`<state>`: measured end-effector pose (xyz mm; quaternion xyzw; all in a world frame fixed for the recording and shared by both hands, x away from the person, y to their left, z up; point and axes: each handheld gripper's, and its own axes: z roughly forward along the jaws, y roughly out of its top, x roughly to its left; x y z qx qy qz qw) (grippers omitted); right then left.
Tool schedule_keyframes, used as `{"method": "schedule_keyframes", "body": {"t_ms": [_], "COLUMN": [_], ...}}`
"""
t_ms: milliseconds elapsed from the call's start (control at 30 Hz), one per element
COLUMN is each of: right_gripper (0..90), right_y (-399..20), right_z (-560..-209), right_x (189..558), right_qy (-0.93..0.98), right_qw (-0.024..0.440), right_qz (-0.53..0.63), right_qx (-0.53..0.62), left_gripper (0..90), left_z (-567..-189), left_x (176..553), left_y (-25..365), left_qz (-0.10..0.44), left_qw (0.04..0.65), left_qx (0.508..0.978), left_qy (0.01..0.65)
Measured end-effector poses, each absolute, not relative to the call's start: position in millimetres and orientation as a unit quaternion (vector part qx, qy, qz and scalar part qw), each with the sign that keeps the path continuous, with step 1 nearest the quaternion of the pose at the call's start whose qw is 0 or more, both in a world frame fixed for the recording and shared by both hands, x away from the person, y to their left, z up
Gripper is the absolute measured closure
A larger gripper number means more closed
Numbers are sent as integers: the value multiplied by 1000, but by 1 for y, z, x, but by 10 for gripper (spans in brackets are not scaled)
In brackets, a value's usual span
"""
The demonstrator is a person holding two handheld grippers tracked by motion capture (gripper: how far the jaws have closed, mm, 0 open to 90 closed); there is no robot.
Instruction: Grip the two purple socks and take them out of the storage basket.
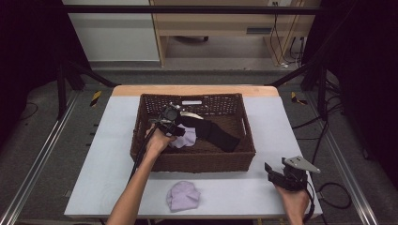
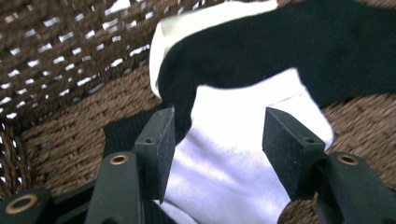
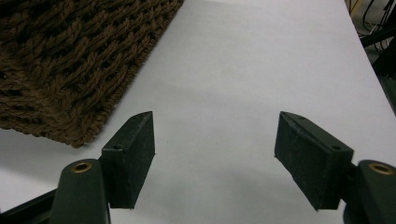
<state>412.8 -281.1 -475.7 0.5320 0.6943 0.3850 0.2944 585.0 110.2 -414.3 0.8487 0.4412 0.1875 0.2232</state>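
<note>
A brown wicker basket (image 1: 197, 161) stands on the white table (image 1: 112, 154). Inside it lie a pale lavender sock (image 1: 187, 138), a long black sock (image 1: 217, 133) and a cream piece (image 1: 190, 115). My left gripper (image 1: 171, 123) reaches down into the basket's left half. In the left gripper view its jaws (image 2: 219, 121) stand open astride the pale sock (image 2: 233, 163), pads apart from the cloth, with the black sock (image 2: 289, 46) draped just beyond and the cream piece (image 2: 187, 25) behind. My right gripper (image 1: 272, 169) rests open over the table's front right, nothing between its jaws (image 3: 215, 126).
A second lavender sock (image 1: 183, 196), bunched up, lies on the table in front of the basket. In the right gripper view the basket's corner (image 3: 70, 60) is at the upper left and bare table (image 3: 261, 70) stretches ahead. The table's right edge is close to my right hand.
</note>
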Motion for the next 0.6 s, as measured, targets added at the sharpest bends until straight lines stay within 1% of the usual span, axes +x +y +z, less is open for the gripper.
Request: {"method": "schedule_keyframes", "body": {"t_ms": [33, 67, 167, 200, 233, 267, 300, 367, 400, 433, 467, 500, 567, 600], "right_gripper": [289, 289, 289, 289, 289, 289, 289, 289, 289, 289, 289, 289, 290, 290], "right_y": [-281, -281, -281, -281, -281, -281, -281, -281, -281, -281, -281, -281, -281, -281], "right_z": [-476, -476, -476, -476, -476, -476, -476, -476, -476, -475, -475, -475, -475, -475], "right_x": [413, 413, 413, 413, 413, 413, 413, 413, 413, 413, 413, 413, 412, 412], "right_qy": [694, 695, 695, 695, 695, 695, 694, 694, 695, 695, 694, 694, 694, 694], "right_qw": [294, 294, 294, 294, 294, 294, 294, 295, 295, 295, 295, 295, 294, 294], "right_qz": [385, 385, 385, 385, 385, 385, 385, 386, 386, 386, 386, 386, 386, 387], "right_qx": [532, 532, 532, 532, 532, 532, 532, 531, 531, 531, 531, 531, 532, 532], "left_gripper": [446, 462, 487, 502, 535, 555, 555, 598, 625, 672, 769, 769, 847, 861], "left_z": [-415, -419, -421, -422, -424, -424, -425, -427, -429, -429, -430, -430, -430, -430], "left_x": [585, 585, 586, 586, 587, 587, 588, 589, 590, 590, 590, 590, 590, 590], "left_y": [109, 107, 105, 105, 105, 105, 105, 104, 103, 102, 101, 101, 102, 102], "left_qz": [188, 185, 178, 172, 162, 162, 155, 146, 143, 146, 144, 139, 128, 124], "left_qw": [218, 200, 188, 185, 182, 182, 173, 160, 150, 140, 136, 138, 137, 138], "left_qx": [850, 858, 865, 866, 867, 867, 869, 873, 875, 877, 877, 876, 875, 875], "left_qy": [441, 436, 430, 431, 434, 434, 436, 437, 437, 435, 438, 442, 447, 448]}}
